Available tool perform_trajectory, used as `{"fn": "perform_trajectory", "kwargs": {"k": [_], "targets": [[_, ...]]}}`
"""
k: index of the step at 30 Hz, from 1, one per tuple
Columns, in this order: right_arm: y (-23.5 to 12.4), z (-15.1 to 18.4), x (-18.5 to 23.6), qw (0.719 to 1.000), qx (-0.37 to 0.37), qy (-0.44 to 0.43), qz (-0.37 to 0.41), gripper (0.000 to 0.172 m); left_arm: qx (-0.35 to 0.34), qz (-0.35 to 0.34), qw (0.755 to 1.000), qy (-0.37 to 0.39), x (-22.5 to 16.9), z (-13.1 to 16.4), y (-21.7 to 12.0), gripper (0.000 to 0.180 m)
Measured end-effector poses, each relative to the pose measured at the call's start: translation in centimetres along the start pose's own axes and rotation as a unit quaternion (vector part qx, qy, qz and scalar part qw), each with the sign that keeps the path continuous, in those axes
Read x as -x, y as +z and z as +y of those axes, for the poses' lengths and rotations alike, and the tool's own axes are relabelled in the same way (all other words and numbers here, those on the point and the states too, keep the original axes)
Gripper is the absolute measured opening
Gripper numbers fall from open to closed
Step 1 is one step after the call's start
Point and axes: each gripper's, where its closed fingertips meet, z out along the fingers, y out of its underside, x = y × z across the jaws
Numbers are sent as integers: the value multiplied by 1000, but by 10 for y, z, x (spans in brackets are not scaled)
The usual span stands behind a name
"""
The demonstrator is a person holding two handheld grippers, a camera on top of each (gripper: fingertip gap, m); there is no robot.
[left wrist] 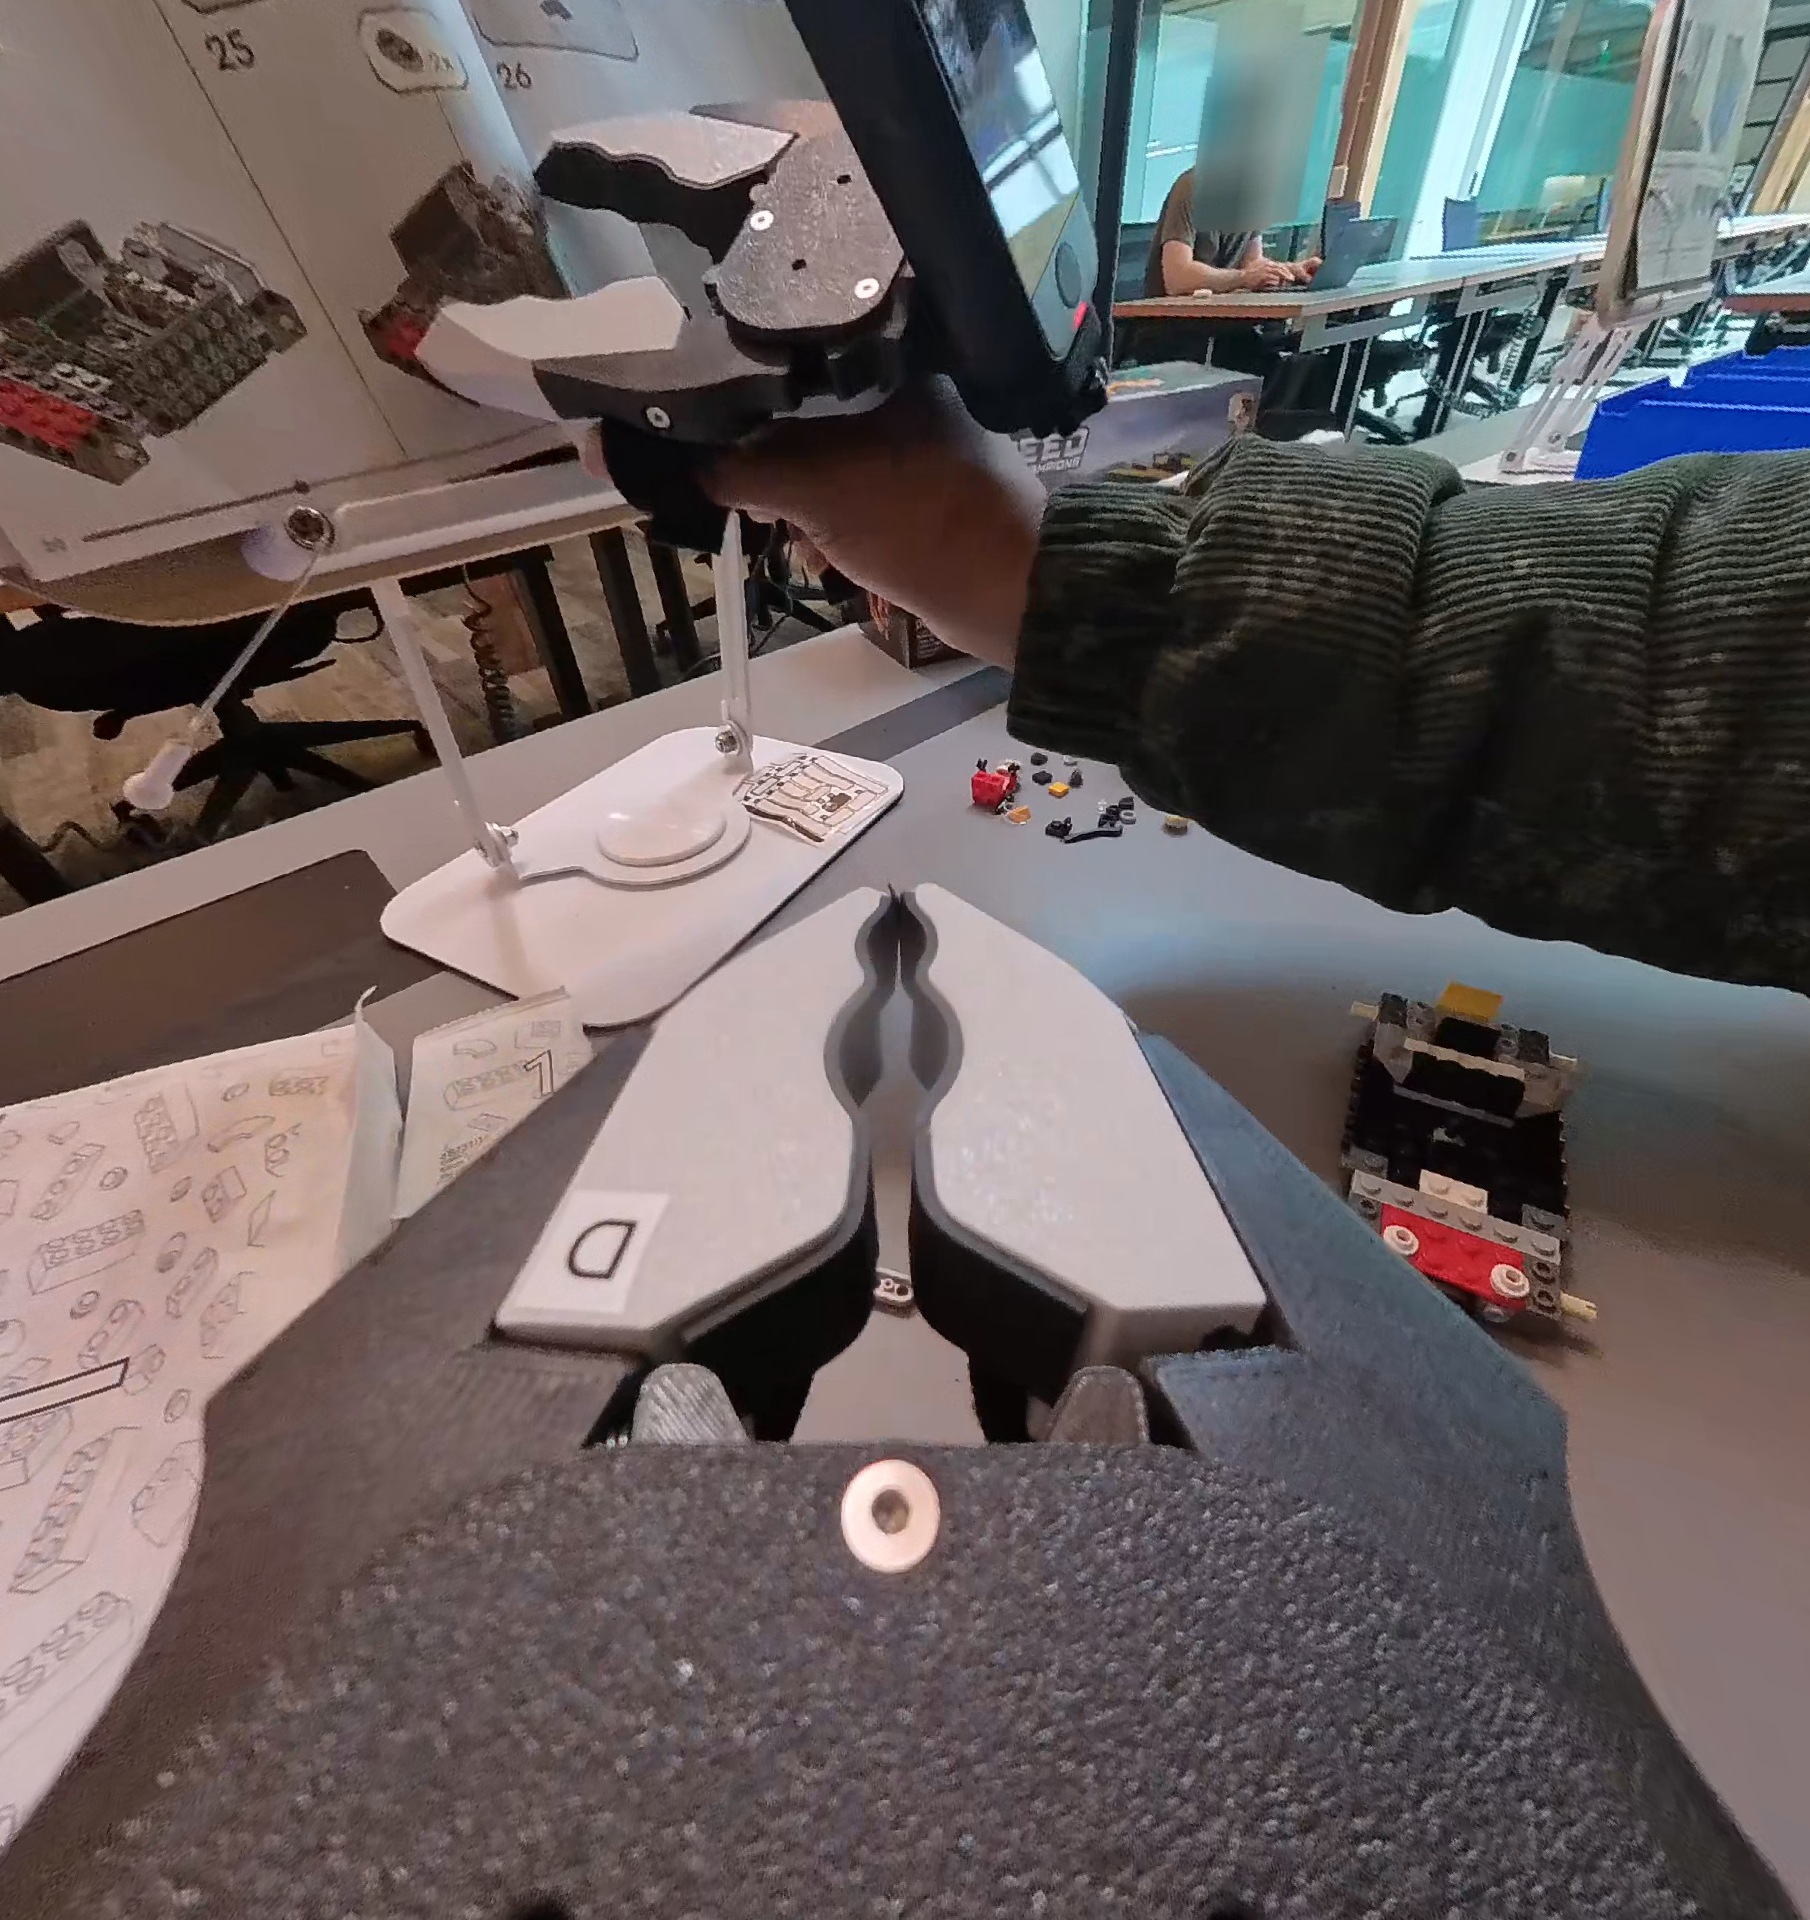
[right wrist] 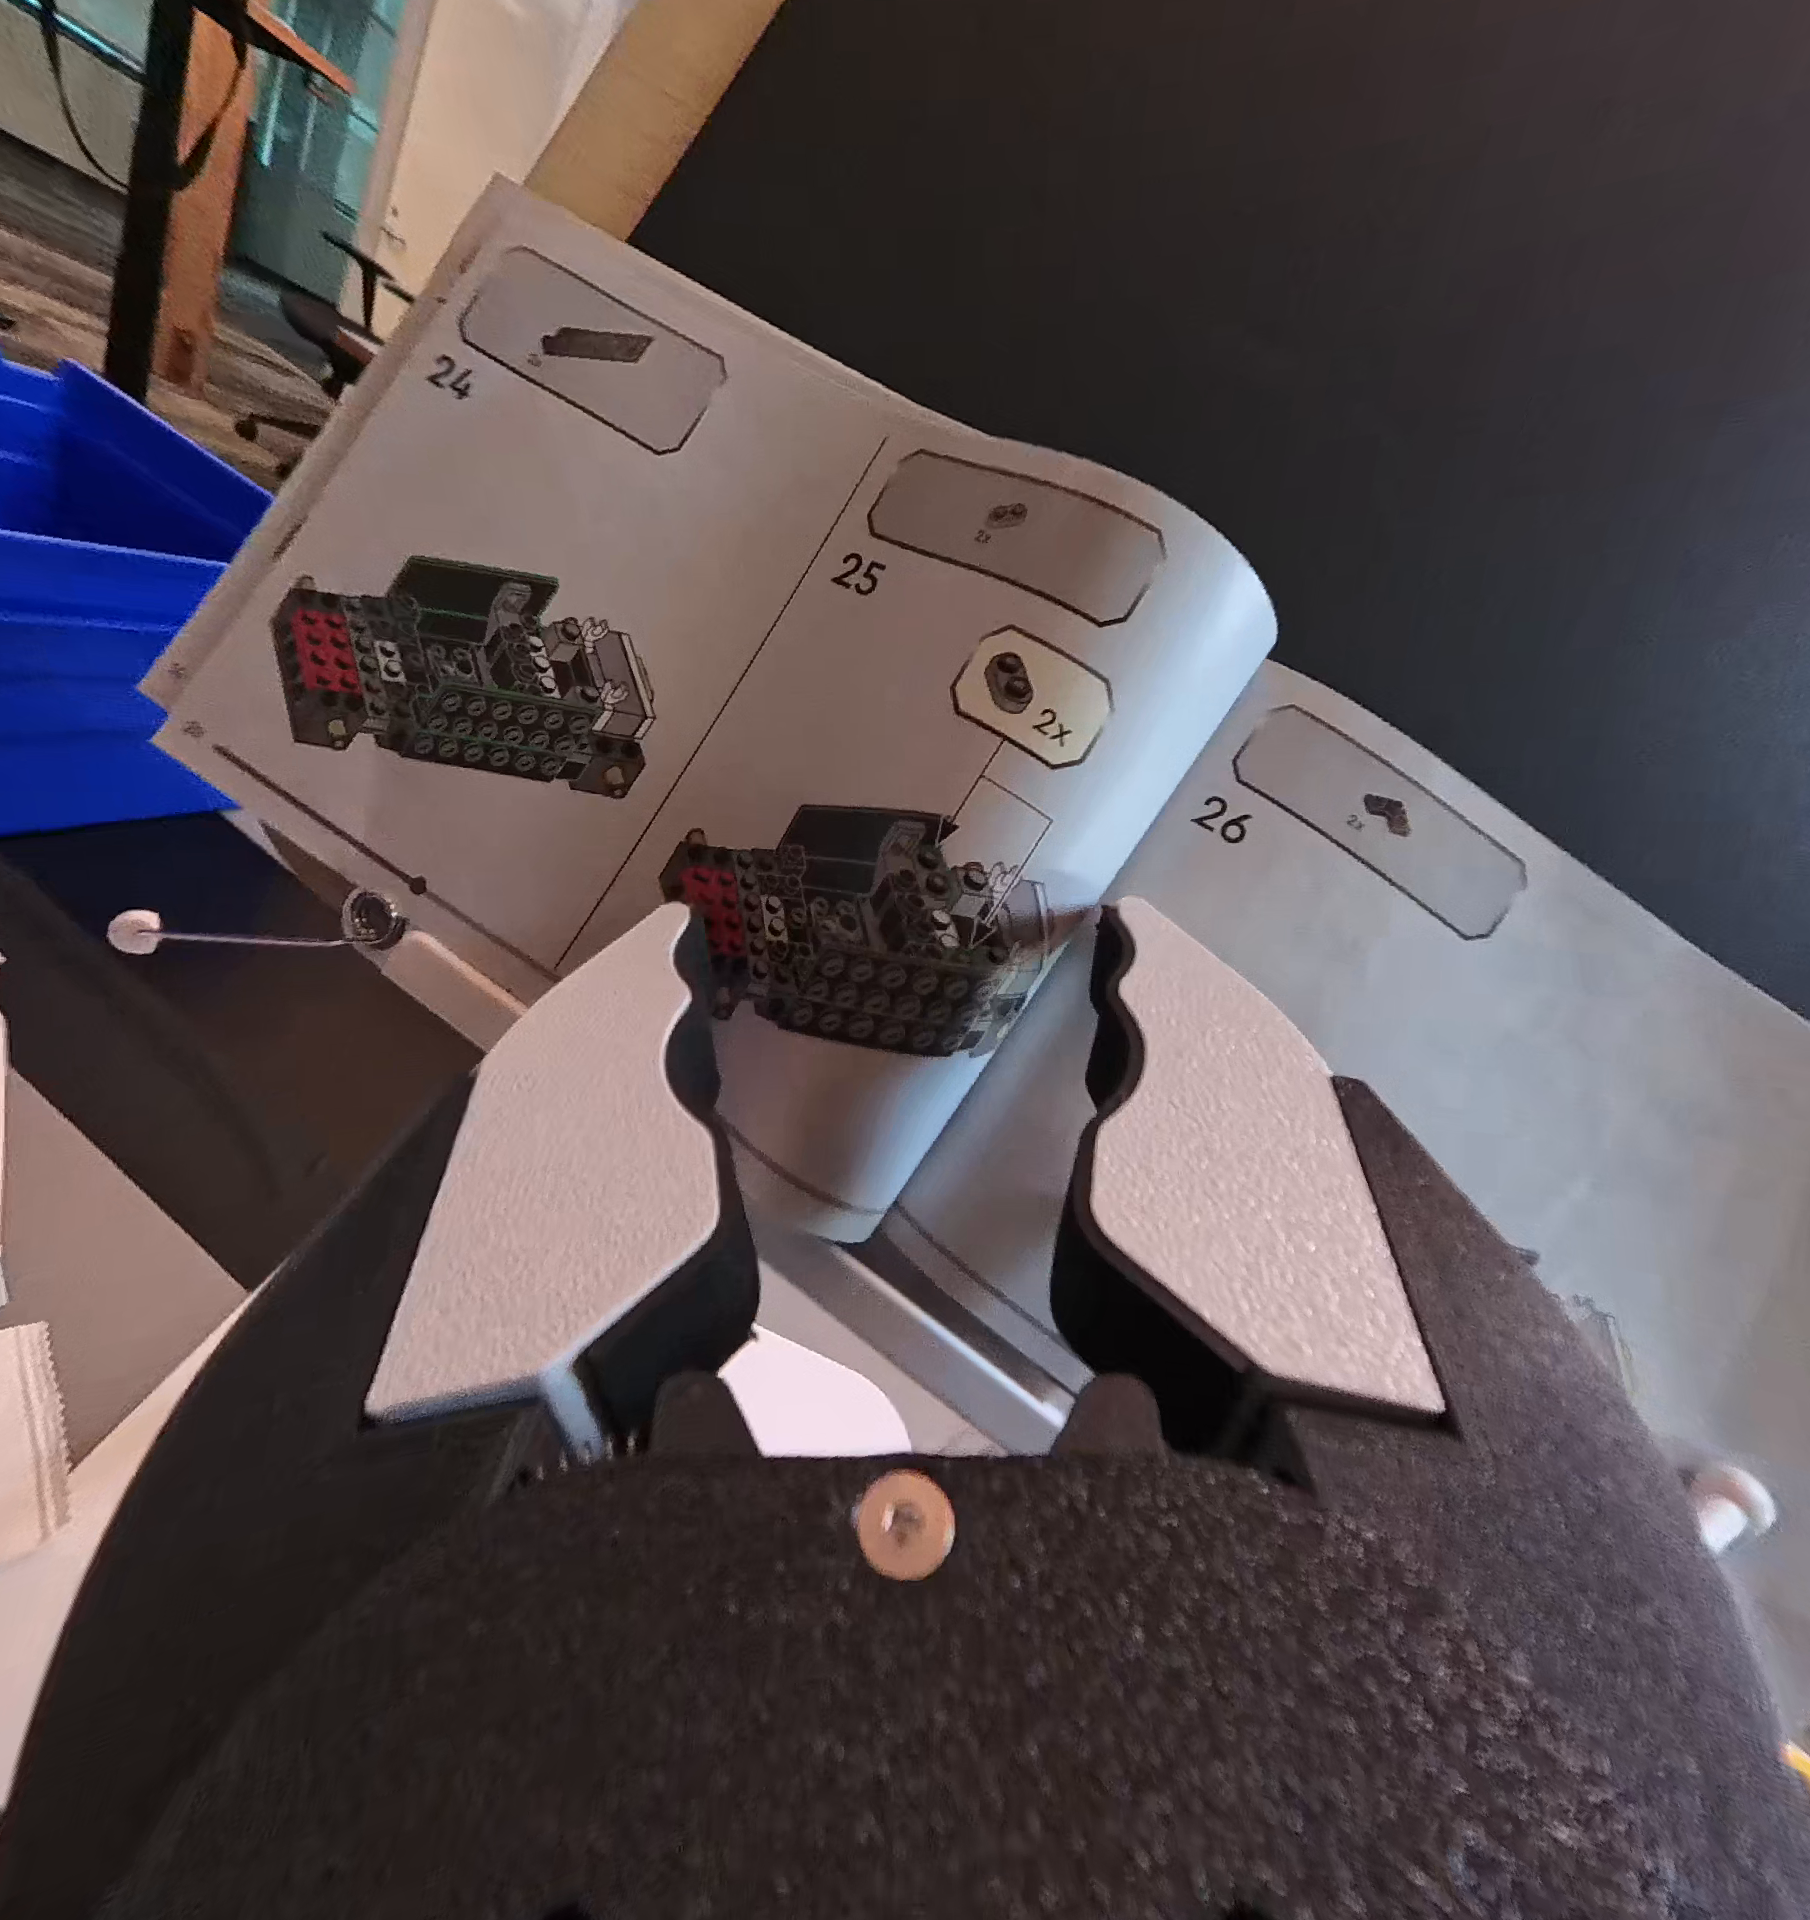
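The right hand-held gripper [right wrist: 896, 920] is hanging raised in front of the booklet [right wrist: 672, 623] propped on the white stand [left wrist: 610, 914] near the counter's far-left edge. Its jaws are standing wide, holding nothing, and a curling page is rising just beyond the fingertips — whether a pad is touching the paper cannot be told.

The left hand-held gripper [left wrist: 896, 914] is hovering low over the counter's middle, its fingers pressed together on nothing visible. The brick model [left wrist: 1457, 1153] is sitting to its right, apart from both grippers, and small loose pieces [left wrist: 1077, 805] are lying toward the far edge. Paper bags [left wrist: 101, 1247] are spread at the near-left corner — untouched by either gripper.
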Motion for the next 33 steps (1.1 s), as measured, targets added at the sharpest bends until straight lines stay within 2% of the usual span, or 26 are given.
{"fn": "perform_trajectory", "kwargs": {"k": [10,18,22,25,27,28,30,33], "targets": [[-12,5,5,999,-19,12,-33,71,14,-1,1000,5,1,6,1,0],[-66,4,-8,997,-42,14,-64,63,19,0,1000,5,2,9,2,0],[-107,10,-12,994,-33,-2,-101,43,21,0,1000,7,1,10,2,0],[-136,17,-21,993,-26,-17,-116,21,29,3,1000,6,0,13,4,0],[-151,22,-29,992,-22,-30,-118,0,32,4,999,6,-1,15,5,0],[-159,23,-32,992,-21,-28,-123,0,34,5,999,6,-2,15,6,0],[-177,26,-28,986,-15,-10,-165,0,38,5,999,10,-3,17,6,0],[-225,33,10,943,-5,16,-333,0,36,11,999,7,-6,16,5,0]]}}
